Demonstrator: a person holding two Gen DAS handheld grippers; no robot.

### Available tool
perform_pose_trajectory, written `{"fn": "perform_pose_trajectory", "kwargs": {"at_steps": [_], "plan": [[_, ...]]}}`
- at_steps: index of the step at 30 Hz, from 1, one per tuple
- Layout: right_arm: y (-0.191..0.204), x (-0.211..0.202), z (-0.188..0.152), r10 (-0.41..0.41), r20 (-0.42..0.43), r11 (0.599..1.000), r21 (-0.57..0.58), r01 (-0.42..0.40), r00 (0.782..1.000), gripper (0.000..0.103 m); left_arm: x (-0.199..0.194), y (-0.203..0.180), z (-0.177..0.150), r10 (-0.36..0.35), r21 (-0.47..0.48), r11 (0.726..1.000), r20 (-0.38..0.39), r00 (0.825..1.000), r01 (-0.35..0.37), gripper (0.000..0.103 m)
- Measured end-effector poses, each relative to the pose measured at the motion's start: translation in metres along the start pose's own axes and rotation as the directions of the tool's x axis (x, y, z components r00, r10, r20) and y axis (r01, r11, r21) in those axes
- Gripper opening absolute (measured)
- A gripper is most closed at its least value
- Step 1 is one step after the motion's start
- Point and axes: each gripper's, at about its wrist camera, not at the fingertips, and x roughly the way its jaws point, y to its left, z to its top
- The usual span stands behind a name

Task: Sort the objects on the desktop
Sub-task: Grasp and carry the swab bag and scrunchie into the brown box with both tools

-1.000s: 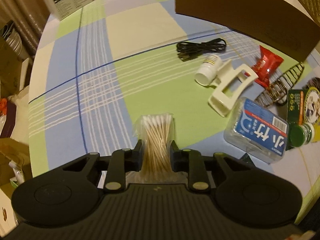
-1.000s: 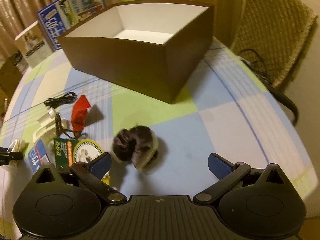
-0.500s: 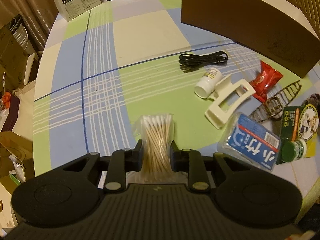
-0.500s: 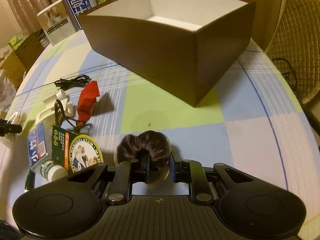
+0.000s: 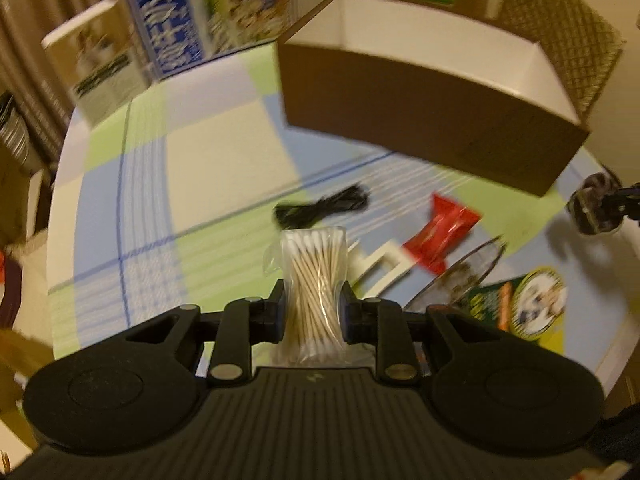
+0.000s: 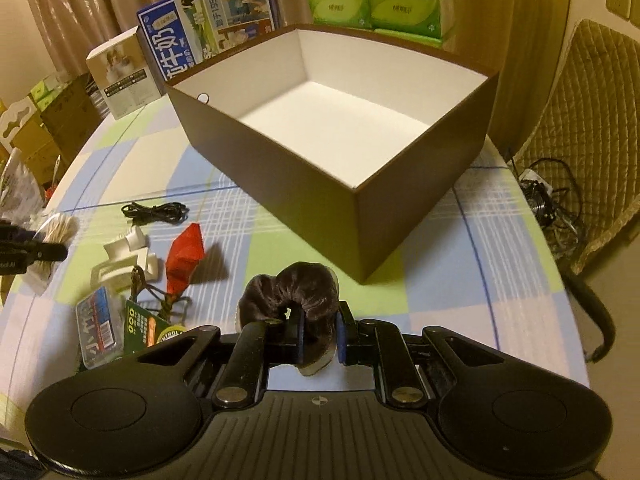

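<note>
Cotton swabs (image 5: 314, 280) in left claw (image 5: 313, 312), scrunchie (image 6: 296, 292) in right claw (image 6: 320, 336) (both tilted downward).

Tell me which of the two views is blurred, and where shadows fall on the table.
Left wrist view: smeared by motion, the brown box and cartons soft, only the cotton swabs in the left gripper fairly sharp. Right wrist view: sharp, warm dim light, strong fisheye bending; the red packet casts a shadow to its right.

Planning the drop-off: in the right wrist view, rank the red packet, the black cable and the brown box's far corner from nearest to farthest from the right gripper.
1. Red packet, just left of the gripper.
2. Black cable, farther left.
3. Box's far corner, top centre.
</note>
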Motion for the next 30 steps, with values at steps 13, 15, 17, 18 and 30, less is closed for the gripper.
{"fn": "perform_pose_trajectory", "kwargs": {"at_steps": [13, 15, 17, 18, 30], "plan": [[0.001, -0.032, 0.054, 0.033, 0.101, 0.999, -0.02, -0.031, 0.994, 0.012, -0.01, -0.065, 0.072, -0.133, 0.186, 0.977, 0.124, 0.983, 0.109, 0.021], [0.001, -0.034, 0.066, 0.036, 0.127, 0.999, -0.024, -0.033, 0.991, 0.012, -0.01, -0.074, 0.085, -0.151, 0.211, 0.97, 0.144, 0.978, 0.118, 0.021], [0.0, -0.035, 0.079, 0.031, 0.152, 0.999, -0.031, -0.026, 0.988, 0.012, -0.009, -0.084, 0.098, -0.169, 0.232, 0.964, 0.16, 0.973, 0.129, 0.021], [-0.001, -0.035, 0.084, -0.072, 0.187, 0.996, 0.062, 0.061, 0.98, 0.012, -0.008, -0.088, 0.104, -0.173, 0.24, 0.962, 0.168, 0.971, 0.13, 0.021], [-0.028, -0.005, 0.133, -0.152, 0.202, 0.988, 0.07, 0.141, 0.967, 0.012, 0.027, -0.117, 0.176, -0.293, 0.293, 0.926, 0.159, 0.943, 0.239, 0.021]]}}
